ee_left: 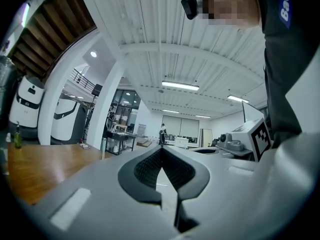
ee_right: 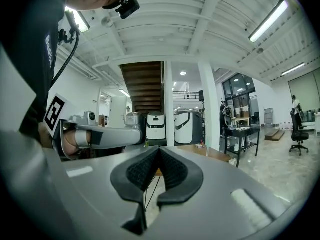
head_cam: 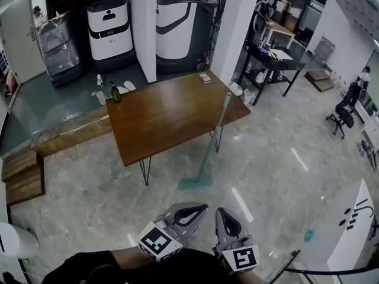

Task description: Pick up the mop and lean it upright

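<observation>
Left gripper [ee_left: 161, 151] and right gripper [ee_right: 159, 150] each hold jaws pressed together, empty, well apart from the mop [head_cam: 214, 136].

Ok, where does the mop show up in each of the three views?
Head view: the mop is at centre frame, teal head on the floor, handle leaning on the wooden table at its right edge.
Left gripper view: probably the thin pale handle tip at the table's far edge, mid-left.
Right gripper view: not clearly made out.
Shared landmark: the wooden table, seen in all three.
</observation>
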The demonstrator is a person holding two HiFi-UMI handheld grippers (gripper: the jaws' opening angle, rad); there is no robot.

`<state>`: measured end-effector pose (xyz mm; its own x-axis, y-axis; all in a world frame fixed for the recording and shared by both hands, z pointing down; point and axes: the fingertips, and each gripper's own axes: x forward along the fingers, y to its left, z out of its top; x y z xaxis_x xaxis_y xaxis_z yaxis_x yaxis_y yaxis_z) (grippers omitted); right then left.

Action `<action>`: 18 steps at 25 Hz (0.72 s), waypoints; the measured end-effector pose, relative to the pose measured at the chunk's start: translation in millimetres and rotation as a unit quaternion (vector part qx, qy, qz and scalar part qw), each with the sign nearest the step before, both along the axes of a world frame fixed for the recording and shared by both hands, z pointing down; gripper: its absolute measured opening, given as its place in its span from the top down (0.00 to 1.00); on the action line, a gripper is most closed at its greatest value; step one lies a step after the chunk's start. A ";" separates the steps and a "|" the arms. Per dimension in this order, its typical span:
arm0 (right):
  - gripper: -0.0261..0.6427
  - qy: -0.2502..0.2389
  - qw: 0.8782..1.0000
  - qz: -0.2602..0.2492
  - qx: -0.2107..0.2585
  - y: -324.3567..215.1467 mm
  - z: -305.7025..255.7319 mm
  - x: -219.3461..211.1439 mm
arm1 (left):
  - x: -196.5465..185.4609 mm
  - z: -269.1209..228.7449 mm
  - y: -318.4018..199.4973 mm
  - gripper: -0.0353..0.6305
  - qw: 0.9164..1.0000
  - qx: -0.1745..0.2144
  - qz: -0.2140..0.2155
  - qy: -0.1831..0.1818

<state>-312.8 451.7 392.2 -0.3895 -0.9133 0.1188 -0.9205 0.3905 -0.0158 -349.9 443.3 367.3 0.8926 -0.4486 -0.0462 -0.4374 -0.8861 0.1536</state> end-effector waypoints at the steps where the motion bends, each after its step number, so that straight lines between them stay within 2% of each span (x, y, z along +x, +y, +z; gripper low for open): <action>1: 0.95 0.000 1.000 0.001 -0.003 -7.8 0.8 0.0 | -1.2 0.0 -8.3 0.92 1.000 -0.001 -0.001 0.003; 8: 0.95 -0.007 1.000 -0.005 -0.008 -60.4 6.1 7.6 | -0.2 11.9 -58.3 0.92 1.000 -0.018 -0.016 -0.016; 14: 0.94 -0.029 0.999 -0.043 0.006 -122.2 3.9 34.2 | 23.8 10.6 -112.7 0.92 0.998 -0.007 -0.060 -0.029; 18: 0.93 -0.047 0.996 -0.072 0.024 -170.6 -3.7 73.4 | 57.8 5.3 -156.6 0.92 0.995 -0.002 -0.095 -0.044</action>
